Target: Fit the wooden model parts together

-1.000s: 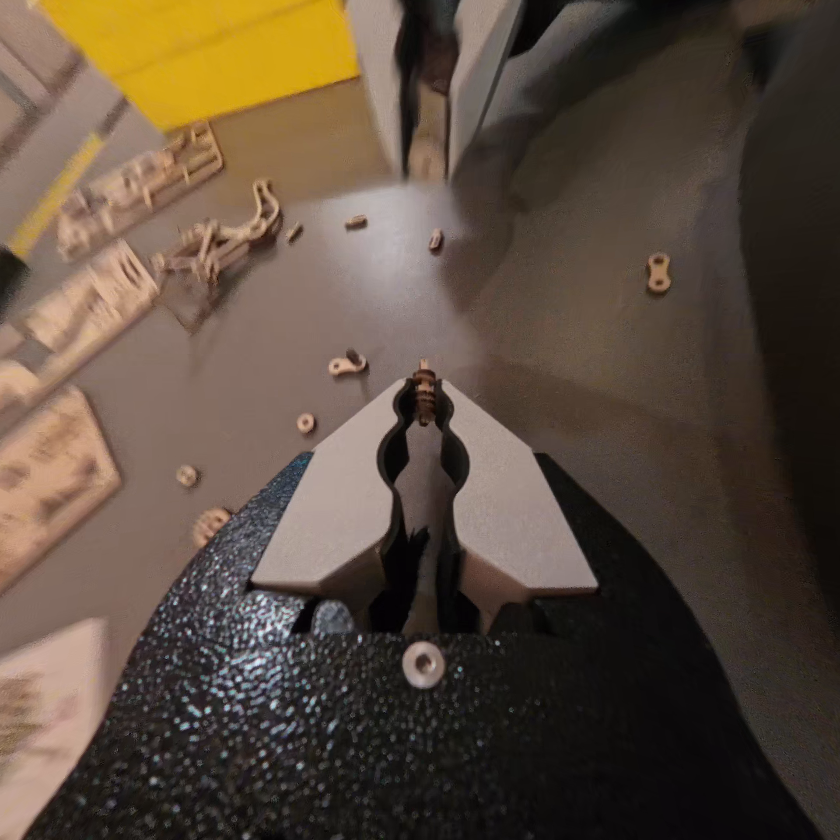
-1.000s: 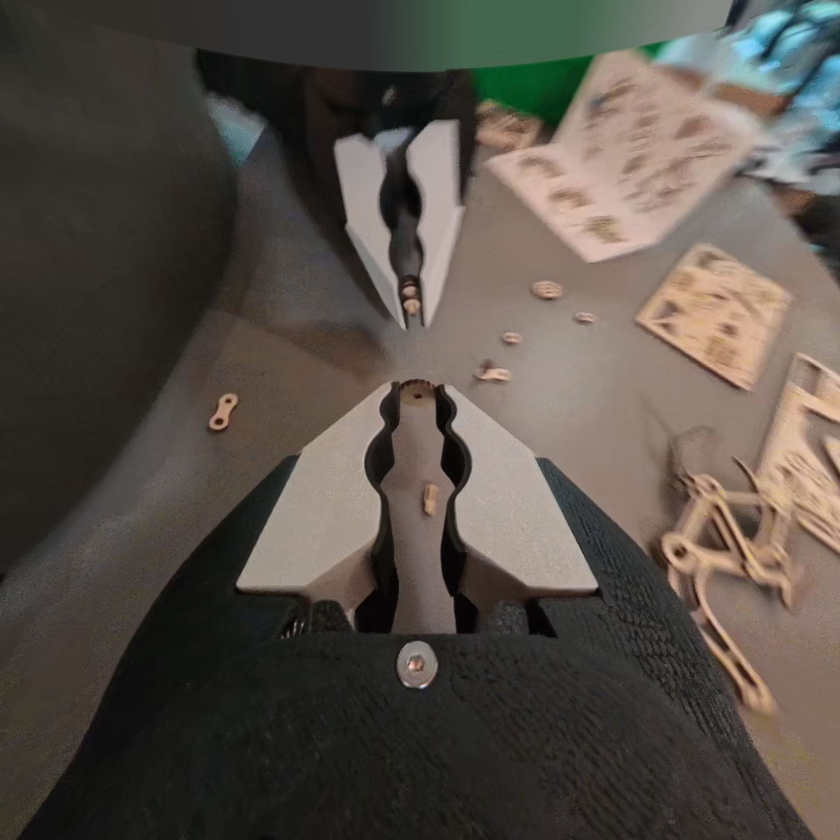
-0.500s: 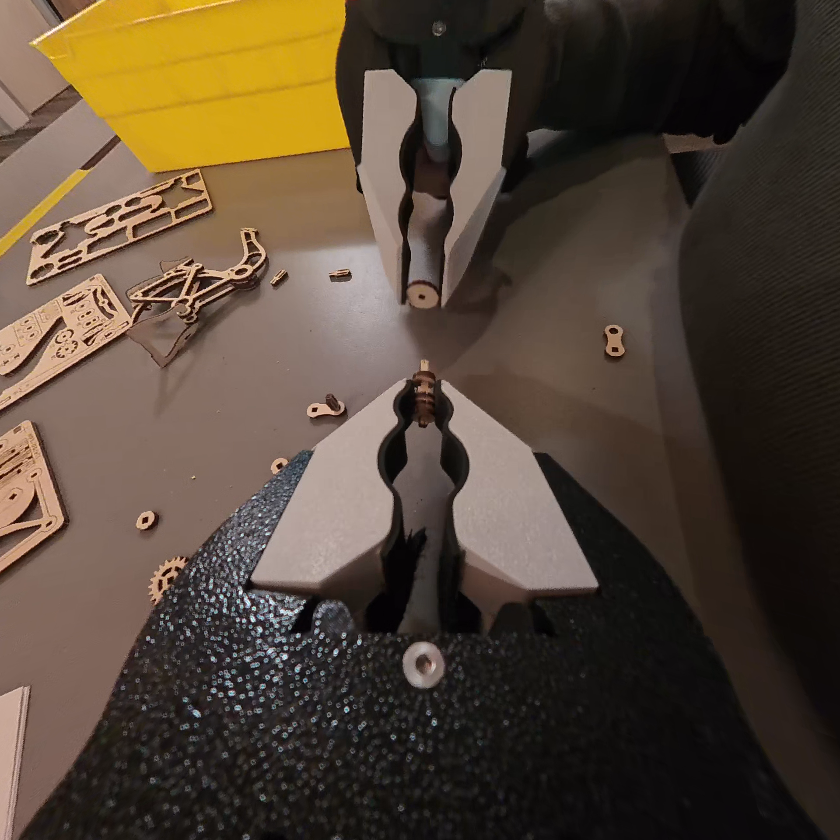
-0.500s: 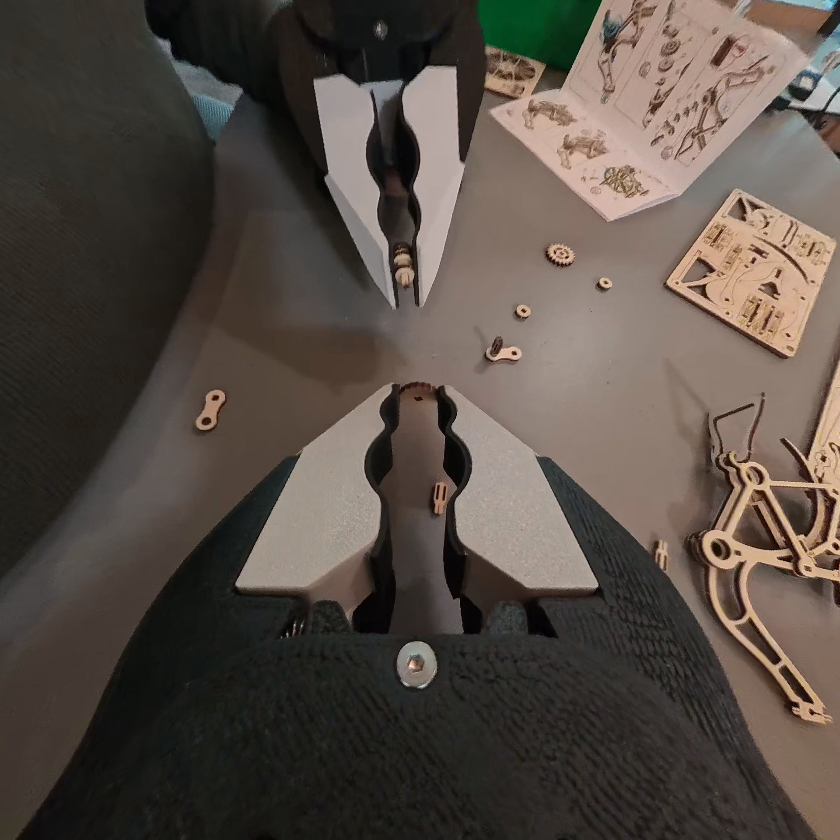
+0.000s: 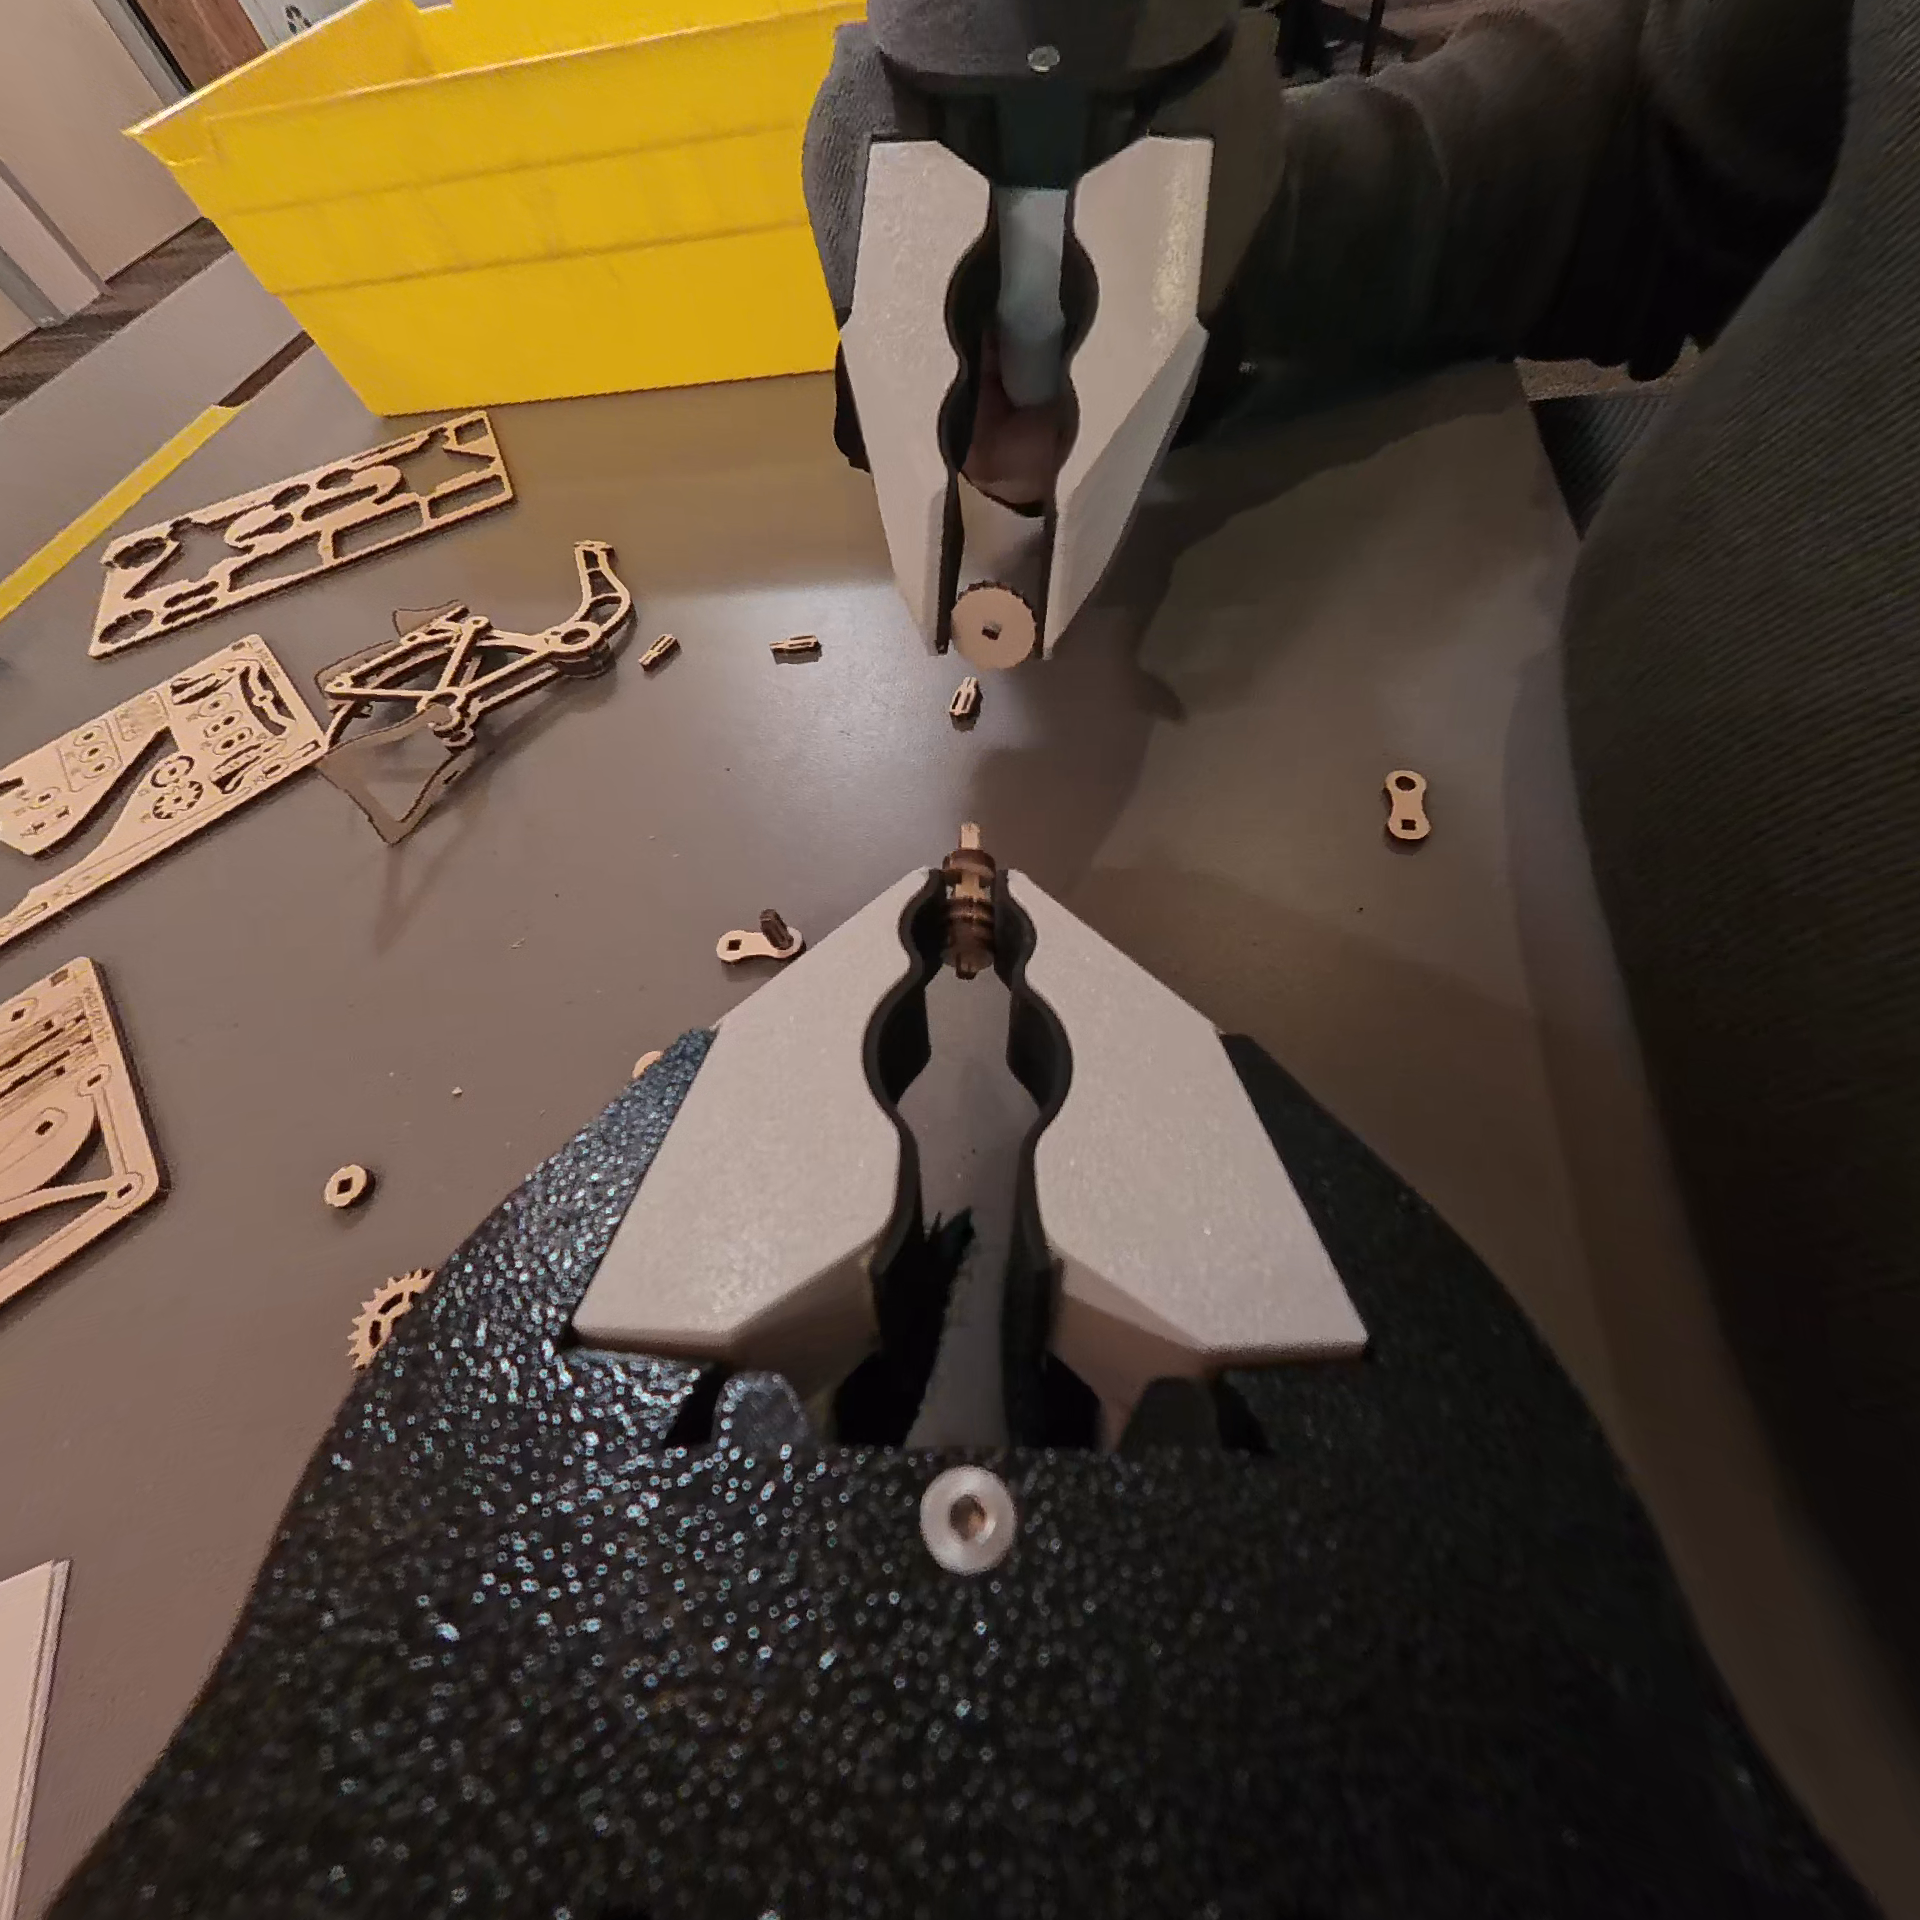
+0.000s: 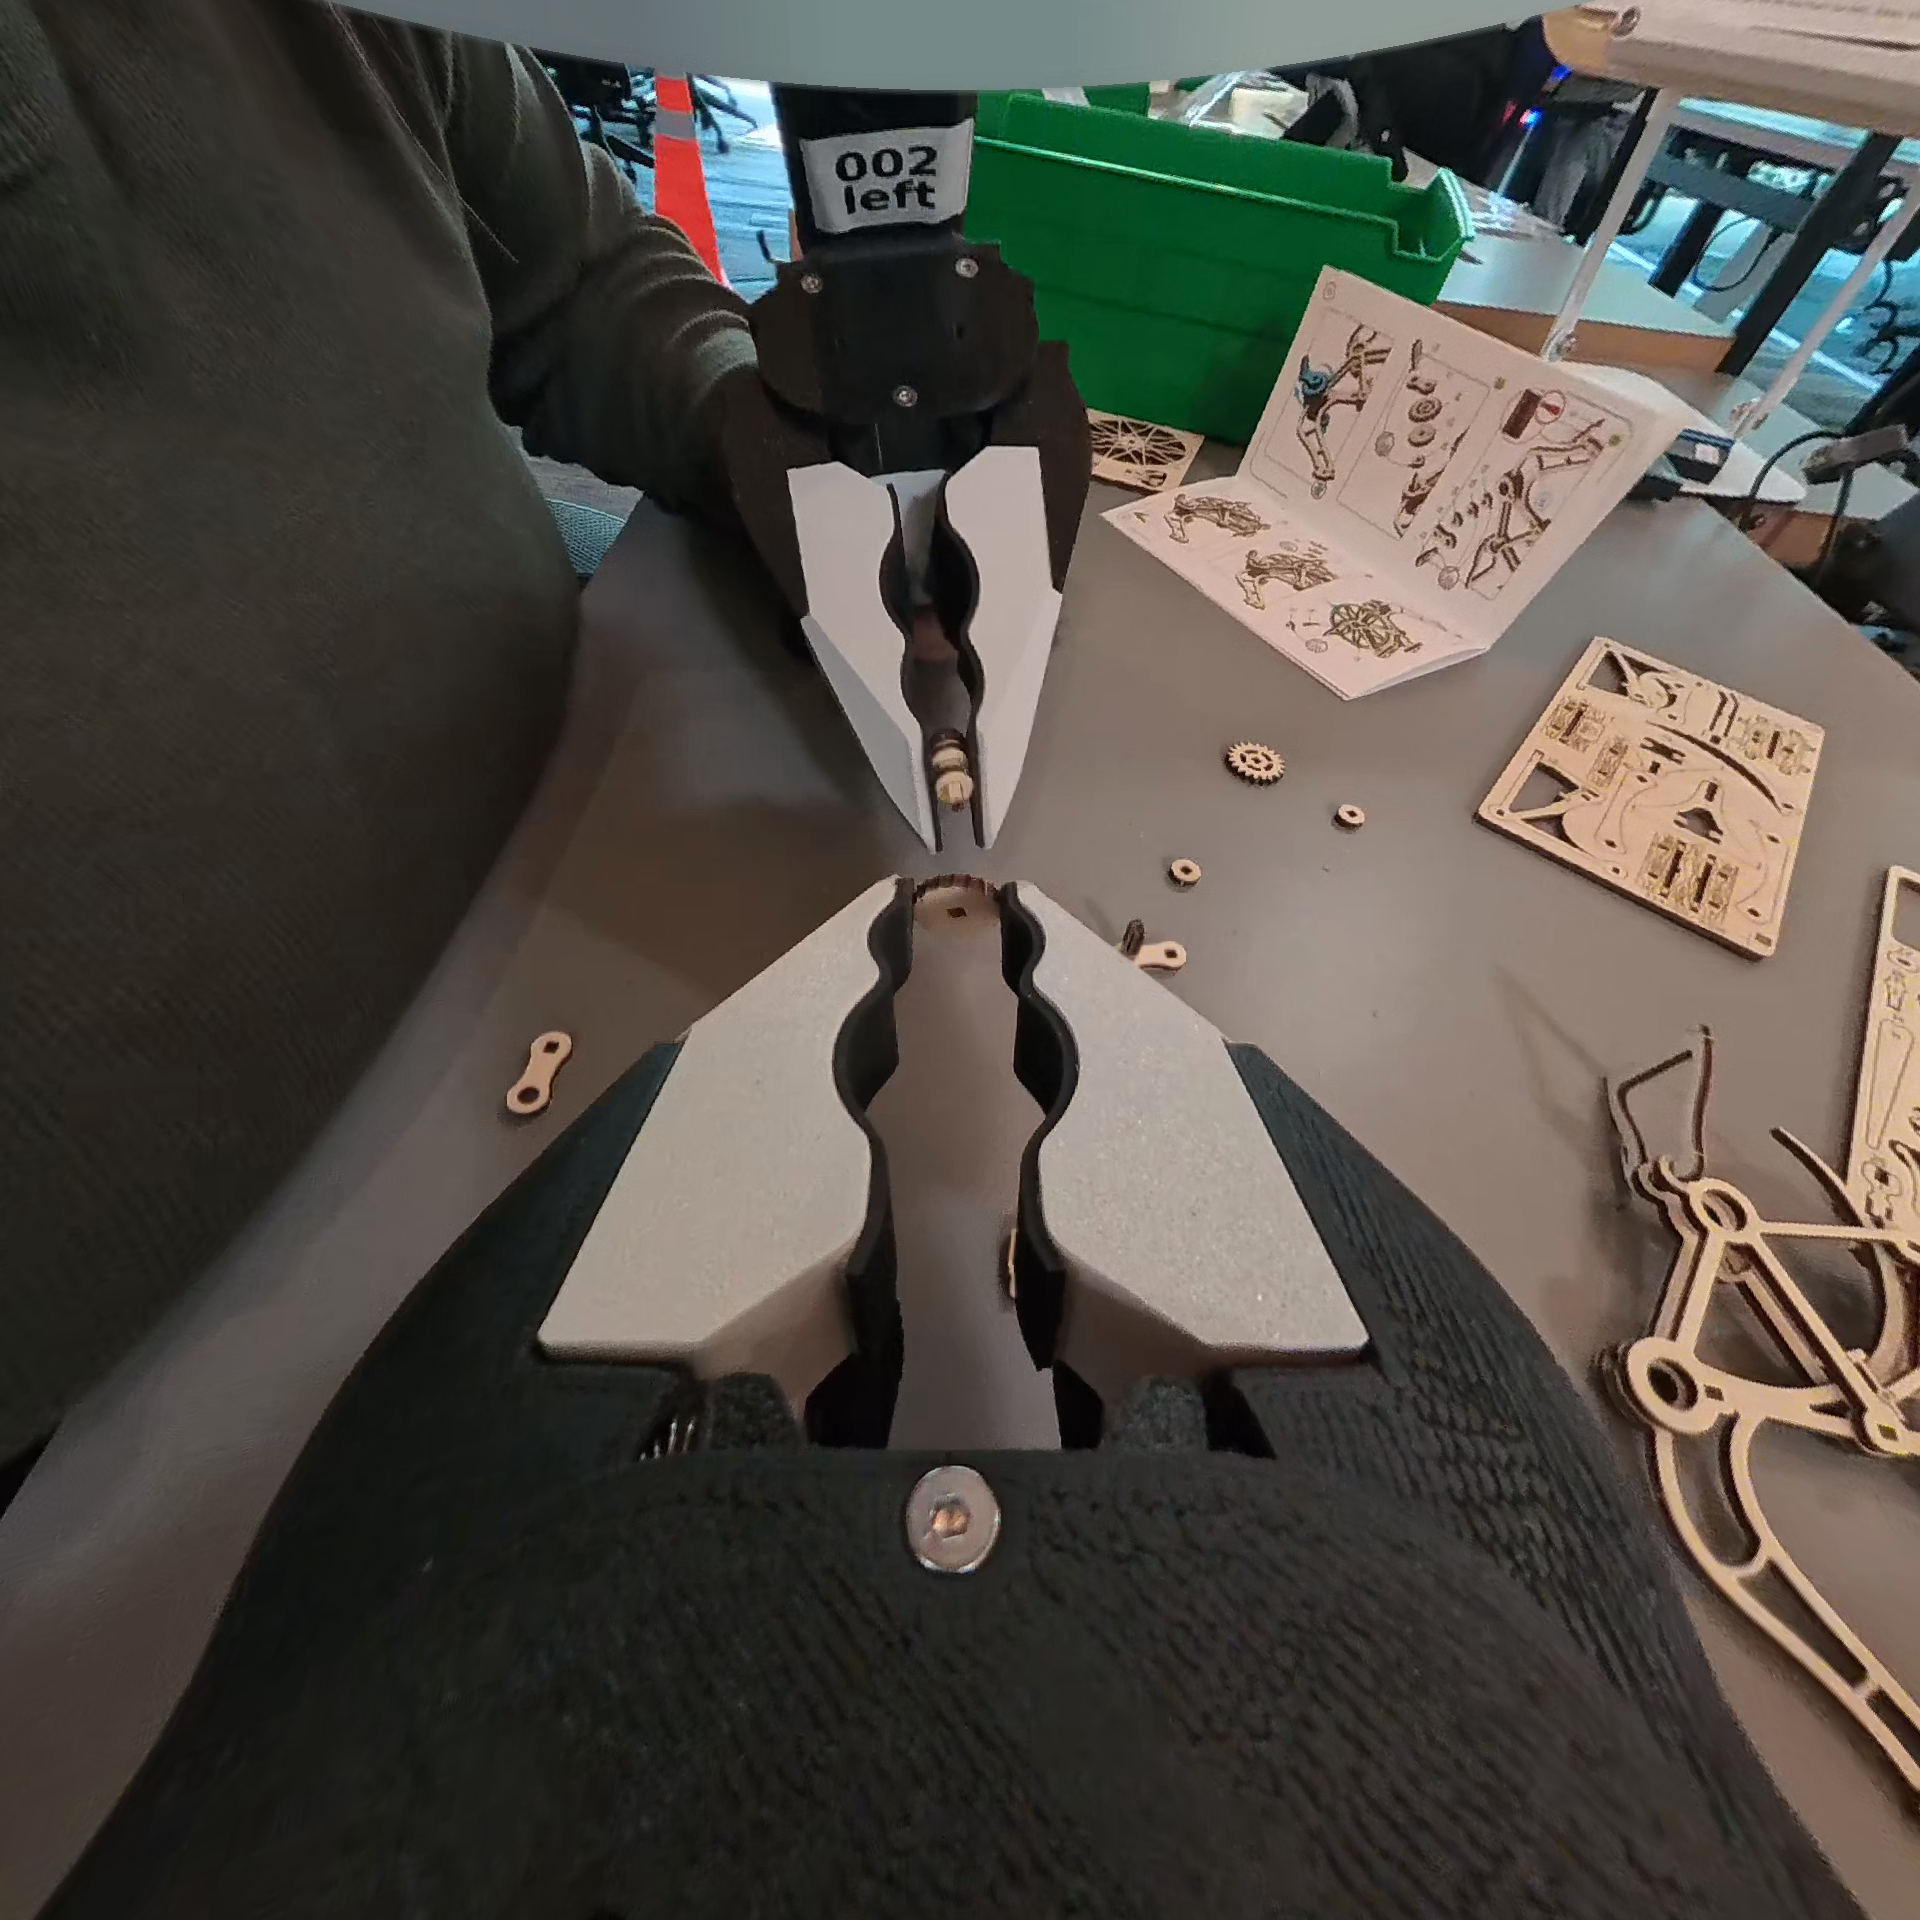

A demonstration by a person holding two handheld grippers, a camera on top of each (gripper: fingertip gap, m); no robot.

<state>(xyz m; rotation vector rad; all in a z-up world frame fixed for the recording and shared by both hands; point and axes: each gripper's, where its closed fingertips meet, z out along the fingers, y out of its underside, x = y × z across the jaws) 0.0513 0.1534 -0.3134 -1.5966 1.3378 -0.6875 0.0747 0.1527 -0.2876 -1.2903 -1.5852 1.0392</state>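
Above a grey table strewn with laser-cut plywood sheets and loose links, the left gripper pinches a ribbed wooden axle. Facing it tip to tip, the right gripper clamps a toothed wooden disc, a small gap between the parts.

A grey table carries everything. In the left wrist view, a yellow bin stands at the far left of it, and a yellow stripe runs along the floor beyond the table's left edge. A white sheet shows at the near left corner.

In the right wrist view, a green bin stands at the far side. Just in front of it an open white booklet with drawings stands folded on the table. An orange cone is far behind, on the left of the green bin. More tables with dark legs are at the far right.
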